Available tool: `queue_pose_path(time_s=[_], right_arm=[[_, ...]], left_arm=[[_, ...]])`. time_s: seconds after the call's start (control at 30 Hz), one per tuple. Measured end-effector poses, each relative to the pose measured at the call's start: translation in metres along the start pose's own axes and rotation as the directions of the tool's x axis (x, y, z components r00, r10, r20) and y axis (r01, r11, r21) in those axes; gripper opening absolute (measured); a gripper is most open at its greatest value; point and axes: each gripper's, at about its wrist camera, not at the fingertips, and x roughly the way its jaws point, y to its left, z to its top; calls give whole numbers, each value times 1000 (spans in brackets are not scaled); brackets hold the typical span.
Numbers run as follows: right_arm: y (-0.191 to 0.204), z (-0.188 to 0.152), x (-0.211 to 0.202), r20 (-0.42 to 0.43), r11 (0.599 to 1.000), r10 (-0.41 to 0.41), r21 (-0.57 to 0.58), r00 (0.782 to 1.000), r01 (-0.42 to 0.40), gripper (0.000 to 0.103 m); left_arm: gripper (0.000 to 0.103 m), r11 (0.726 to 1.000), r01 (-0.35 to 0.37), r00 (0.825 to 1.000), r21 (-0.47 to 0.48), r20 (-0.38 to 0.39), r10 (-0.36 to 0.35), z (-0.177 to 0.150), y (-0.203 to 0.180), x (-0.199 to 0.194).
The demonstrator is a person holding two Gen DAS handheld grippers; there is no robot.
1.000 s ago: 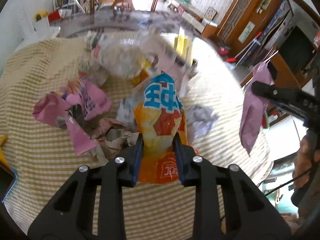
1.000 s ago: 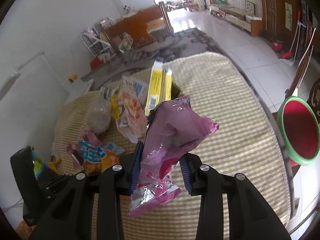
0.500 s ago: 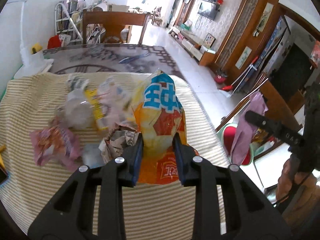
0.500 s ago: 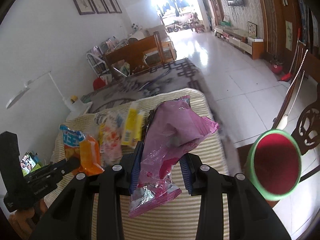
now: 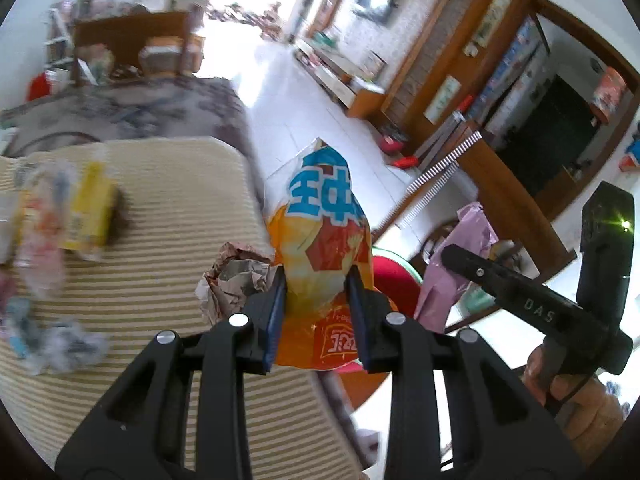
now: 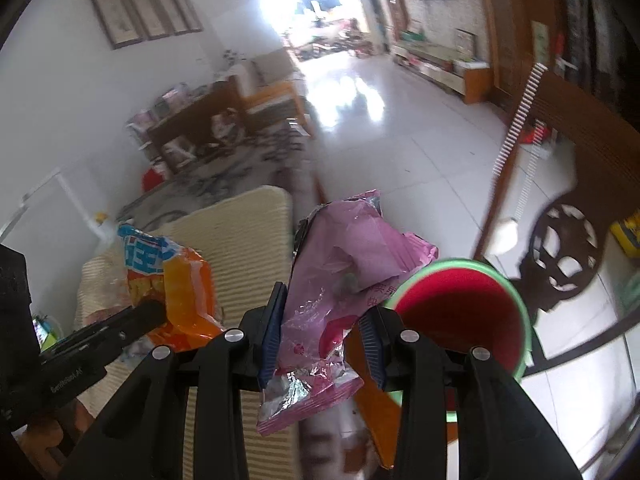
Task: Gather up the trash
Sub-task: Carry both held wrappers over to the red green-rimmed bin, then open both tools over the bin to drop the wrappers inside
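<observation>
My left gripper [image 5: 316, 280] is shut on an orange and blue snack bag [image 5: 320, 236], held upright over the table's right edge. In the right wrist view the same orange bag [image 6: 176, 280] shows at the left. My right gripper [image 6: 322, 312] is shut on a crumpled pink foil wrapper [image 6: 344, 276], right beside a red bin with a green rim [image 6: 460, 312]. The left wrist view also catches the pink wrapper [image 5: 456, 264] and part of the red bin [image 5: 394, 280] past the table's edge. A crumpled brown paper [image 5: 236, 276] is at my left fingers.
The striped beige tablecloth [image 5: 168, 208] still carries a yellow carton [image 5: 90, 212], blurred wrappers [image 5: 38, 220] and a grey crumpled scrap [image 5: 68, 348] at the left. A dark carved chair back [image 6: 564, 256] stands behind the bin. A person's hand [image 5: 576, 396] holds the right gripper's handle.
Both grippers have swung to the right with their bags, away from the trash pile to the table's edge. The red bin has come close under the right gripper.
</observation>
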Motion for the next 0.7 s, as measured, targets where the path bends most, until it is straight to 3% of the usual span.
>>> queue_pose_path(time_s=[0.2, 0.37, 0.4, 0.47, 0.5, 0.7], right_arm=[[-65, -3, 2, -7, 992, -107, 66, 994, 107, 35], [-105, -6, 10, -29, 981, -163, 98, 986, 165, 38], [-110, -6, 11, -29, 980, -168, 104, 985, 170, 40], [-120, -7, 13, -32, 977, -176, 117, 984, 179, 57], [-124, -7, 13, -31, 976, -174, 125, 984, 177, 59], [-135, -2, 8, -1, 972, -177, 155, 984, 175, 72]], left_arm=[[29, 997, 52, 995, 57, -91, -47, 8, -49, 65], [30, 991, 76, 991, 115, -121, -62, 13, -79, 95], [33, 990, 79, 990, 118, -122, -64, 12, -82, 96], [56, 989, 76, 991, 124, -121, -61, 12, -87, 99], [67, 990, 68, 993, 125, -109, -55, 12, -91, 102], [70, 995, 43, 996, 91, -78, -36, 14, -86, 91]])
